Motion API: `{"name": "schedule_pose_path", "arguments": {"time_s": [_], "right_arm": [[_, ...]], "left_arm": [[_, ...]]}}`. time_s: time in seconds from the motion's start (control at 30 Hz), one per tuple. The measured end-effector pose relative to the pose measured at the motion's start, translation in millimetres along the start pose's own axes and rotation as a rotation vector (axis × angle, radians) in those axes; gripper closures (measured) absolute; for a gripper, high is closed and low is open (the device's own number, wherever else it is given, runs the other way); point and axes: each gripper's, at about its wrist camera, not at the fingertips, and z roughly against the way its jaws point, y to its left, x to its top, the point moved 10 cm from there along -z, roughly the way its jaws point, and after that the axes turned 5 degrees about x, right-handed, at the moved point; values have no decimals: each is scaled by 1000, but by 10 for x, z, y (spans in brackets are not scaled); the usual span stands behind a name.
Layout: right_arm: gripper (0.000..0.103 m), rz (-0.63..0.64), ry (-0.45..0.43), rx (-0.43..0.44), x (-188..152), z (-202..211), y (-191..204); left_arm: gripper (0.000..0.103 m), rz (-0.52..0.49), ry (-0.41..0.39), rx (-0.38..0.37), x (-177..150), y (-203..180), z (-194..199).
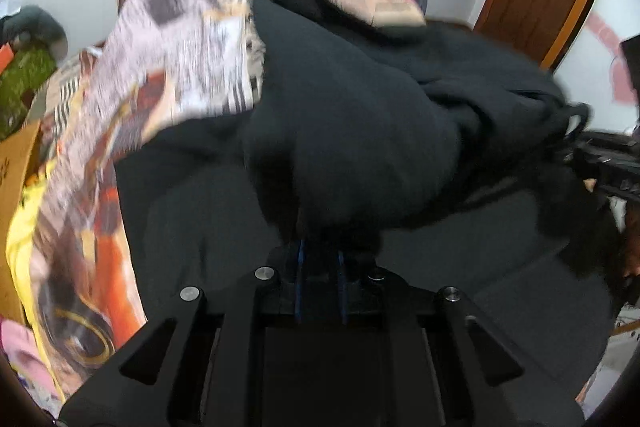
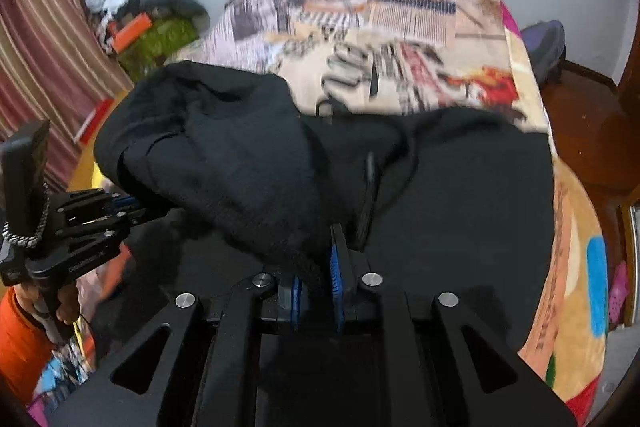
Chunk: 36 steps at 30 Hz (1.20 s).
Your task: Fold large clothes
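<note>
Black garment, 1 pc, bunched over patterned blanket; left wrist view: left gripper clamped on a fold, 2 blue pads nearly together. Right wrist view: right gripper pinches a 2nd fold of same garment; left gripper at frame's left edge, 1 hand on its handle.

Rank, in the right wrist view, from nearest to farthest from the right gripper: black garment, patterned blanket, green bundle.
1. Black garment, pinched in the right gripper.
2. Patterned blanket, beyond the garment.
3. Green bundle, far left by the wall.
</note>
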Motion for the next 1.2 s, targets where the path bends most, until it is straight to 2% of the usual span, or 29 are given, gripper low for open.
{"name": "schedule_pose_path", "arguments": {"time_s": [0.07, 0.13, 0.2, 0.27, 0.37, 0.43, 0.57, 0.67, 0.73, 0.9, 1.03, 1.1, 1.13, 1.17, 1.2], "right_arm": [[85, 14, 37, -22, -115, 10, -8], [78, 36, 50, -49, -183, 95, -6], [61, 53, 40, -51, -240, 211, 16], [54, 70, 10, -43, -249, 342, 49], [49, 87, -49, -29, -178, 550, 113], [49, 87, -79, -14, -83, 636, 145], [35, 90, -130, 1, 108, 626, 258], [35, 101, -133, 15, 204, 507, 339], [35, 94, -112, 42, 279, 330, 388], [35, 31, -39, 93, 349, -98, 420], [35, -23, 28, 141, 342, -417, 402], [36, -56, 49, 162, 324, -493, 372], [38, -76, 58, 175, 322, -553, 360], [50, -83, 61, 178, 324, -564, 351], [64, -86, 68, 179, 319, -591, 348]], "left_arm": [[90, -11, 33, 21, -150, -3, -45], [83, -33, 49, 62, -264, 36, -34], [68, -32, 28, 81, -307, 98, 60], [61, -22, 14, 92, -331, 180, 170], [60, 0, -11, 82, -318, 282, 345], [55, 13, -29, 81, -257, 334, 434], [55, 36, -82, 63, -60, 389, 580], [50, 39, -138, 86, 157, 459, 658], [50, 44, -150, 77, 276, 456, 635], [50, 70, -103, 29, 449, 463, 298], [50, 161, -2, -123, 479, 422, -85], [53, 195, 21, -172, 484, 397, -200], [61, 203, 25, -192, 495, 379, -232], [70, 205, 25, -210, 504, 349, -248], [74, 204, 23, -221, 505, 322, -236]]}}
